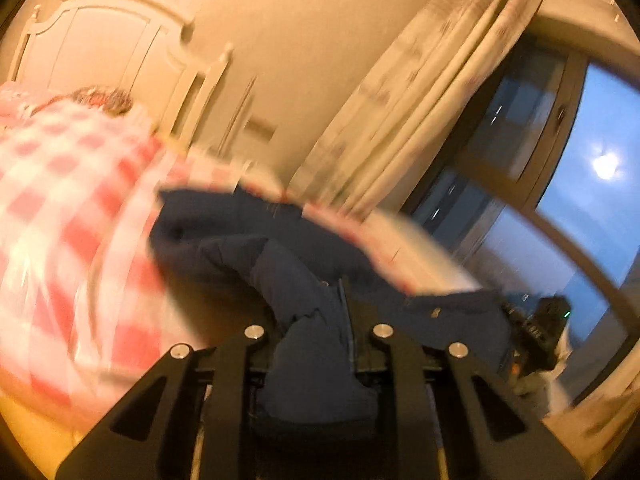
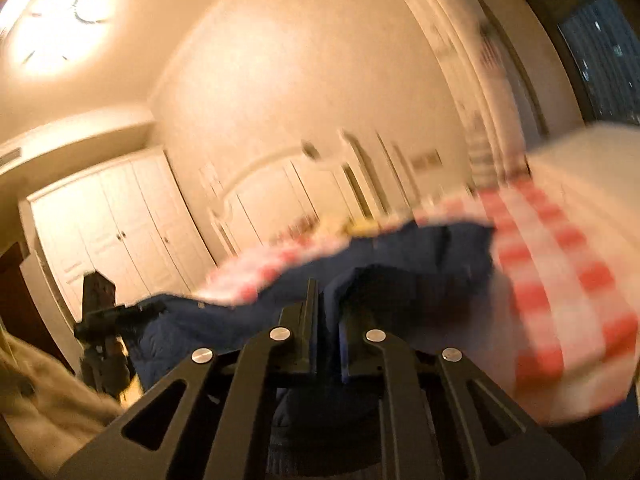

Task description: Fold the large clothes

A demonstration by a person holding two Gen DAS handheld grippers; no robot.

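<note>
A dark navy garment [image 1: 256,232] lies spread on a bed with a red-and-white checked cover [image 1: 68,184]. My left gripper [image 1: 316,320] is shut on a bunched edge of the navy garment, which fills the gap between its fingers. In the right wrist view, my right gripper [image 2: 328,320] is shut on another edge of the same navy garment [image 2: 416,256], with cloth pinched between its fingers. The garment hangs stretched between the two grippers above the checked cover [image 2: 560,280]. The other gripper shows at the side of each view [image 1: 536,332] [image 2: 104,320]. Both views are motion-blurred.
A white headboard [image 1: 120,52] and a beige wall stand behind the bed. Curtains [image 1: 420,92] hang beside a dark window [image 1: 592,152] on the right. White wardrobe doors [image 2: 112,236] and a ceiling lamp [image 2: 60,24] show in the right wrist view.
</note>
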